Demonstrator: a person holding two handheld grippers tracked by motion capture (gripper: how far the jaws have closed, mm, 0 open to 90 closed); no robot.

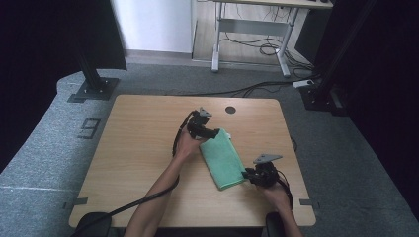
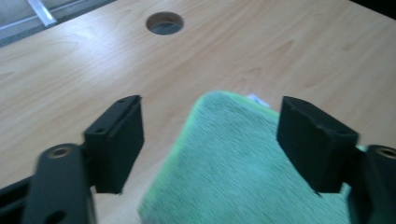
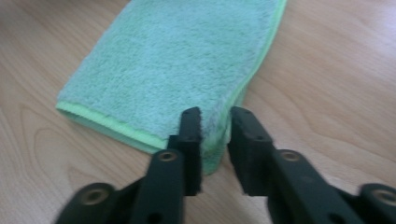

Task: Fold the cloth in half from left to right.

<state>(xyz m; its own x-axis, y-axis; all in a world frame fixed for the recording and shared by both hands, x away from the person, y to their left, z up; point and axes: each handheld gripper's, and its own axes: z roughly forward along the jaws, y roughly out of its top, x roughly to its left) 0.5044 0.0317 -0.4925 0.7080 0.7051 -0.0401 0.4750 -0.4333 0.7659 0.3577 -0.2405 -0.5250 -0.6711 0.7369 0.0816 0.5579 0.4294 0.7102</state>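
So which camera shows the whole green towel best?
The high view: the green towel lies folded on the table with all its edges in sight, between the left gripper and the right gripper. The left gripper view shows one blurry end, and the right gripper view a close corner.

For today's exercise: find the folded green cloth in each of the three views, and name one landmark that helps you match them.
High view: green cloth lies right of centre on the table, slanting between the two tools.
Left gripper view: its corner fills the lower middle, between open jaws.
Right gripper view: it spans the upper centre; its near corner sits between the jaws.
Shared landmark: the cloth's bright green edge.
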